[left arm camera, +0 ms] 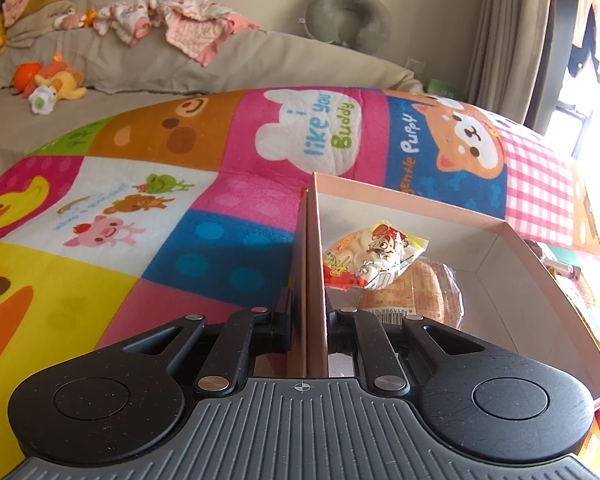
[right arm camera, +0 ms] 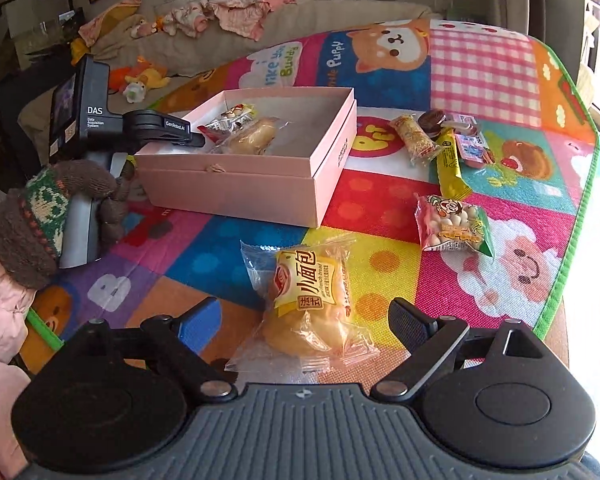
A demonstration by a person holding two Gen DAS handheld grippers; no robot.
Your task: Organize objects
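Pink cardboard box (right arm camera: 236, 184), lid off, sits on the patchwork play mat (right arm camera: 480, 68) and serves as the collecting bin. Left gripper (left arm camera: 308, 320) is clamped tight on the box's near side wall, steadying it; a gloved hand (right arm camera: 40, 220) holds that tool beside the box. Inside the box lie a red-and-white snack bag (left arm camera: 374, 256) and a clear-wrapped bun (right arm camera: 252, 136).

Right gripper (right arm camera: 304, 320) stands wide apart, nothing pinched, straddling a bread packet (right arm camera: 304, 312) that rests on the mat in front of the box. Step in hand, by the look of it: reaching for that packet. Next move likely calls for lowering over the bun's plump middle and closing gently, since the crinkly film is slick and the bread soft.

Right of the box, more packets wait: a peanut bag (right arm camera: 452, 220), a yellow bar (right arm camera: 450, 164), a cereal stick (right arm camera: 414, 140), small round cakes
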